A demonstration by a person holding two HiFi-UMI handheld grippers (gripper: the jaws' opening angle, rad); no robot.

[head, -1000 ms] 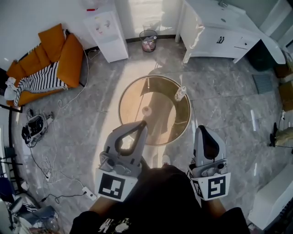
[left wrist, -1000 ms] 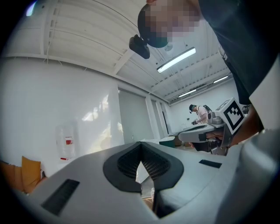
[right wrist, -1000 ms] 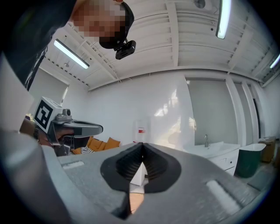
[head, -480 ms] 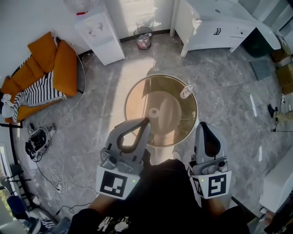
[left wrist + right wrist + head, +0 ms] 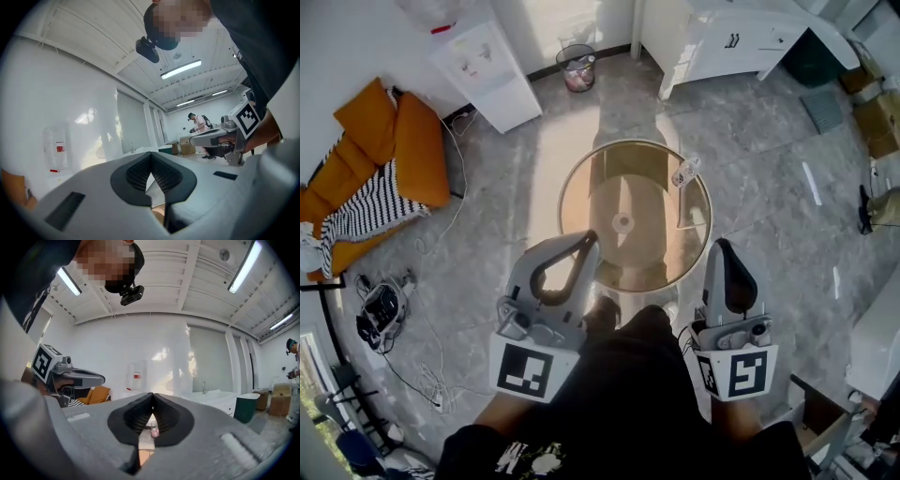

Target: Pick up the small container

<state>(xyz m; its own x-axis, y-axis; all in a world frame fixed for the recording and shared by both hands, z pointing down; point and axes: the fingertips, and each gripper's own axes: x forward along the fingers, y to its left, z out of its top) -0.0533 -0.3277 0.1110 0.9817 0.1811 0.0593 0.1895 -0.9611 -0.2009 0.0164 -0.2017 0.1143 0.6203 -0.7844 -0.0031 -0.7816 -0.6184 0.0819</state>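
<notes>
Head view: small container (image 5: 685, 172) sits at the tabletop (image 5: 591, 202) rim, approx 2 o'clock, well apart from both tools. Only the right gripper view shows it framed past that tool's tips. Left tool (image 5: 587, 242) & right tool (image 5: 722, 246) are held level, pointing 12 o'clock, jaws fully together, nothing gripped.

Small container (image 5: 685, 172) too small to tell contents; round table (image 5: 609, 187) rim partly hidden behind left gripper (image 5: 589, 237).

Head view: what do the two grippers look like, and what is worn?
The left gripper and right gripper are grey tapering shells, each backed by a white cube with black square markers. Their fingers carry black ribbed pads. The person wears a black top with white print.
</notes>
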